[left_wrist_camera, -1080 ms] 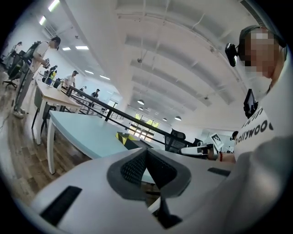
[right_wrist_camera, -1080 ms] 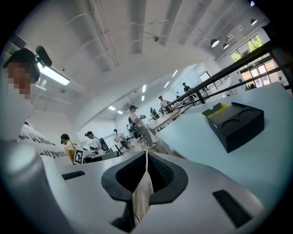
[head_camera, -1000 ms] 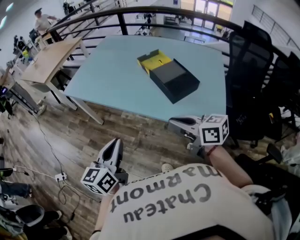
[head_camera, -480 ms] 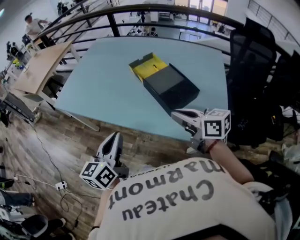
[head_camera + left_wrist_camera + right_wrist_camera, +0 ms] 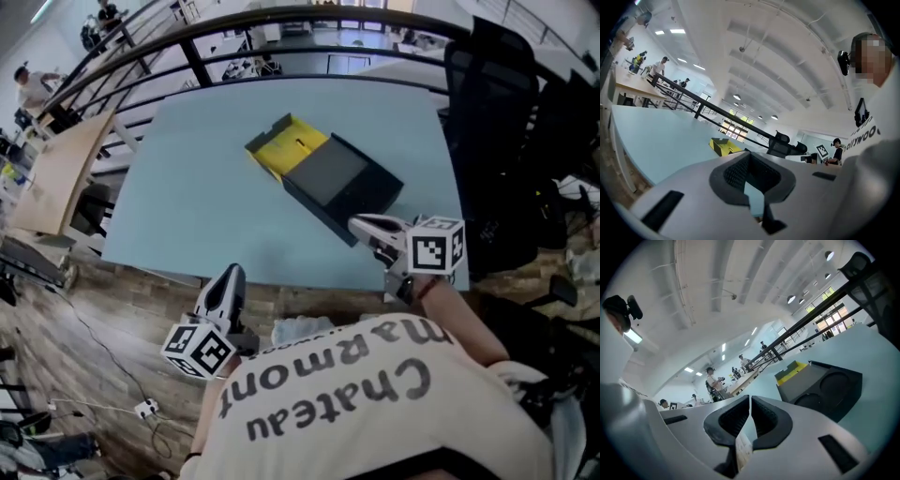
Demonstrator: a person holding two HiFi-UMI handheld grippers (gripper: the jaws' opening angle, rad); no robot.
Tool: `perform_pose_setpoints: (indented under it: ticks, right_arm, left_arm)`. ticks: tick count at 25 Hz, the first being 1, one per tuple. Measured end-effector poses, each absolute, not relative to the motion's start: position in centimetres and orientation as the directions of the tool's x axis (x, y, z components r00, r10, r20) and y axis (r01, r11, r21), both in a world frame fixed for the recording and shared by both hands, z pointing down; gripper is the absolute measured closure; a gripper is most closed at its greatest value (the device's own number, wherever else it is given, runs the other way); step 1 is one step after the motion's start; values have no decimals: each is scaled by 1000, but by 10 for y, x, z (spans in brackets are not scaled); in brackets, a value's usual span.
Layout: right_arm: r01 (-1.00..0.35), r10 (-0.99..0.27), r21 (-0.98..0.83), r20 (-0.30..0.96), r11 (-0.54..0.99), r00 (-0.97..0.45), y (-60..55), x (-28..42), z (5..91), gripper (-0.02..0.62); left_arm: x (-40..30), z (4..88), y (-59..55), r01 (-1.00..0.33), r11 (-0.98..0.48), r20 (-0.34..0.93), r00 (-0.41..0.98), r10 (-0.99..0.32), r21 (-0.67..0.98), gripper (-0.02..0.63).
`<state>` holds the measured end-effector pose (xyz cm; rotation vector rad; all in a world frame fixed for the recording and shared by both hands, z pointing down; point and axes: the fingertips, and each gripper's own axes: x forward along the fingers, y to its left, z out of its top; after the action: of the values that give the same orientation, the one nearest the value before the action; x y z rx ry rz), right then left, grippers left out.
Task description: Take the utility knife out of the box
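A black box [image 5: 342,183] lies askew on the pale blue table [image 5: 187,206], with a yellow compartment [image 5: 286,145] at its far end. No utility knife shows in any view. My right gripper [image 5: 356,223] is shut and empty, its tip just short of the box's near corner. In the right gripper view the box [image 5: 825,387] sits close ahead, beyond the closed jaws of the right gripper [image 5: 750,397]. My left gripper [image 5: 230,274] hangs shut and empty at the table's near edge, left of the box. From the left gripper [image 5: 750,154] only the yellow compartment [image 5: 723,145] shows, far off.
Black office chairs [image 5: 497,112] crowd the table's right side. A dark railing [image 5: 281,23] runs behind the table. A wooden desk [image 5: 56,169] stands at the left. Cables and a power strip [image 5: 145,408] lie on the wood floor.
Both grippers have come forward to the table. The right one went from above the floor to beside the box's near corner; the left one reached the table's near edge.
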<state>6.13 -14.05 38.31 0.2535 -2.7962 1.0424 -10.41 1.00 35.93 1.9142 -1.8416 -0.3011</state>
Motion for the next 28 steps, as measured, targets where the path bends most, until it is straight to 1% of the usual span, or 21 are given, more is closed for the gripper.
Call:
perform_pose_setpoints:
  ticks: [6, 11, 15, 17, 21, 25, 28]
  right_arm:
    - [-298, -242, -657, 178, 692, -954, -146, 31, 375, 554]
    - [-368, -323, -641, 193, 674, -926, -142, -1, 367, 554]
    - [-411, -368, -636, 207, 653, -906, -134, -19, 368, 554]
    - [-436, -397, -636, 215, 636, -892, -130, -25, 372, 554]
    - [-456, -432, -648, 211, 610, -877, -129, -34, 381, 554]
    - [-523, -478, -625, 259, 580, -839, -138, -27, 394, 552]
    - [-554, -495, -575, 276, 603, -824, -149, -26, 395, 552]
  left_arm:
    - [-158, 337, -22, -887, -124, 134, 203, -970, 445, 604]
    - [-205, 330, -37, -873, -188, 115, 266, -957, 450, 604]
    - [-231, 329, -39, -843, -243, 70, 313, -947, 480, 604]
    - [-241, 332, -37, -831, -264, 70, 340, -938, 490, 604]
    - [-255, 345, -35, -848, -272, 121, 362, -924, 455, 604]
    - [-268, 361, -26, -838, -242, 122, 341, -932, 489, 604]
    - [-277, 384, -21, -838, -207, 162, 328, -931, 505, 604]
